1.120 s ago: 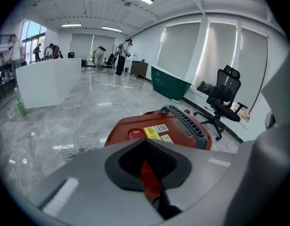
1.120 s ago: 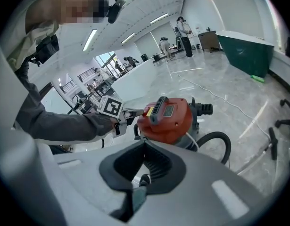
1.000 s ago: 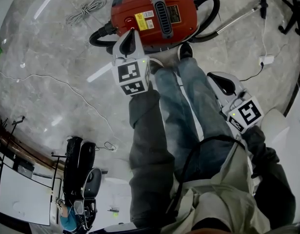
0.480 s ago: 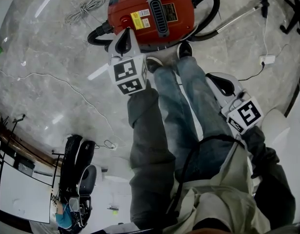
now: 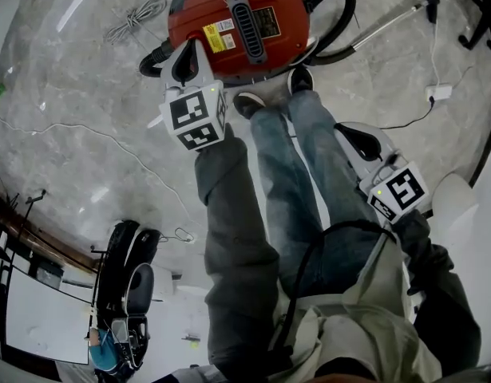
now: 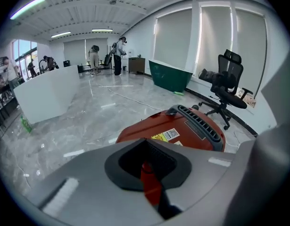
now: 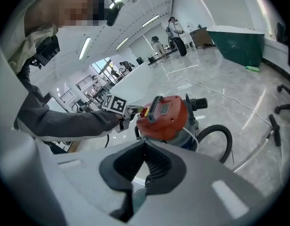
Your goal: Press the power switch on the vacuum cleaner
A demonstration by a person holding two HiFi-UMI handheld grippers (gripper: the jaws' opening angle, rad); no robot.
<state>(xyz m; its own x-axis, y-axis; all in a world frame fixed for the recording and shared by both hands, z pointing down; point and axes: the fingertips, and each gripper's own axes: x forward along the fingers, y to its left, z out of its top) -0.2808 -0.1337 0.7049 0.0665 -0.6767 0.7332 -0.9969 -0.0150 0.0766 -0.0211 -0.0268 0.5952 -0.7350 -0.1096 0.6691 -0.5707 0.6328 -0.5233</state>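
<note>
One red vacuum (image 5: 237, 22) stands on the marble floor (image 5: 69, 94) by the person's feet, with one black hose (image 5: 354, 8) looped behind it. Both grippers have their jaws together and empty — the left gripper (image 5: 187, 50) has its tip at the vacuum's left side, while the right gripper (image 5: 358, 134) hangs well apart from it.

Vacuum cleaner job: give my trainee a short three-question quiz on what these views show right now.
1. True or false: the right gripper touches the vacuum cleaner.
2. Which gripper reaches toward the vacuum cleaner? A) left gripper B) right gripper C) both
3. Fill in: the left gripper's fingers are ___ (open or shut).

Key: 1 false, it hangs back beside the person's leg; 2 A; 3 shut.
</note>
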